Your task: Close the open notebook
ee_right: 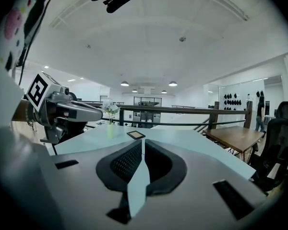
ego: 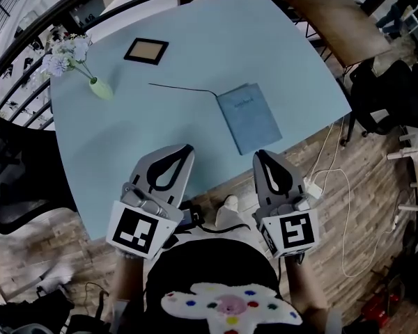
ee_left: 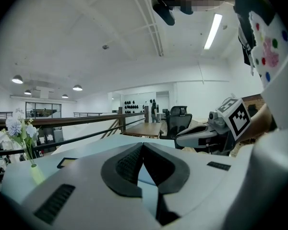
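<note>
A blue notebook (ego: 249, 117) lies on the light blue table (ego: 195, 40) near its front right edge, cover up and flat. A thin dark strand (ego: 184, 88) runs left from its far corner. Both grippers hang short of the table's front edge, close to the person's body. My left gripper (ego: 188, 147) (ee_left: 142, 144) is shut, its tips meeting with nothing between them. To the right, my right gripper (ego: 259, 154) (ee_right: 143, 140) is shut and empty too, its tip just in front of the notebook's near edge. Neither touches the notebook, which both gripper views hide behind the jaws.
A dark picture frame (ego: 145, 50) lies at the table's far side. A green vase of pale flowers (ego: 101, 88) stands at the left. Beside the table are a black chair (ego: 14, 179), a wooden table (ego: 341, 19) and a railing; white cables (ego: 334, 179) trail on the floor.
</note>
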{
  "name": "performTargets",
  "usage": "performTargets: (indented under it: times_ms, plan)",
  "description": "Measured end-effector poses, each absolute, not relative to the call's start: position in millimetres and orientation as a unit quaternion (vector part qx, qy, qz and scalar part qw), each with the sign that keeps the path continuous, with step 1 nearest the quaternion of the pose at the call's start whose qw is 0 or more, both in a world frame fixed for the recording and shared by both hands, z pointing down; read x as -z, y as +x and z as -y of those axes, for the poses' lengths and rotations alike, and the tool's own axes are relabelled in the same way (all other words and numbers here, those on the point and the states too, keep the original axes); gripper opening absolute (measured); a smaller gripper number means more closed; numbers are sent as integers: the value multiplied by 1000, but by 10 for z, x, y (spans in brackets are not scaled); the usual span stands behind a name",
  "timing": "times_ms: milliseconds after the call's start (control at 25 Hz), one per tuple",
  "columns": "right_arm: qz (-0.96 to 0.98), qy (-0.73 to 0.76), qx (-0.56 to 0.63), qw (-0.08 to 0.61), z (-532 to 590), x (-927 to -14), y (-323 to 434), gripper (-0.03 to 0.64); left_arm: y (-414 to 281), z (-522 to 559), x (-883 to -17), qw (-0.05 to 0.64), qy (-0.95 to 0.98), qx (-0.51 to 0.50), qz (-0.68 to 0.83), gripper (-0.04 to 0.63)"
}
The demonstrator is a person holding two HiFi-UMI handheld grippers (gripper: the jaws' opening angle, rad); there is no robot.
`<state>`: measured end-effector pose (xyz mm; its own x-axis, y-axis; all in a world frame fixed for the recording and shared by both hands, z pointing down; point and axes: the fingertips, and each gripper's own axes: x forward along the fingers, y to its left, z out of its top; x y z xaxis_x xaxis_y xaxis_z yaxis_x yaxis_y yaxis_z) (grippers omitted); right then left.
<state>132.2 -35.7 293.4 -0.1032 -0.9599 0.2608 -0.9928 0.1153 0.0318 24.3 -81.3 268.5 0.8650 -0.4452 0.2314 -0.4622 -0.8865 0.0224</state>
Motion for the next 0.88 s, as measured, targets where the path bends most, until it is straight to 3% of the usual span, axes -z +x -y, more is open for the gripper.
performTargets:
  times_ms: [880]
  plan:
    - [738, 659, -66, 130, 351, -2950, 1235, 41, 195, 782, -2759, 29, 965, -121, 231, 18]
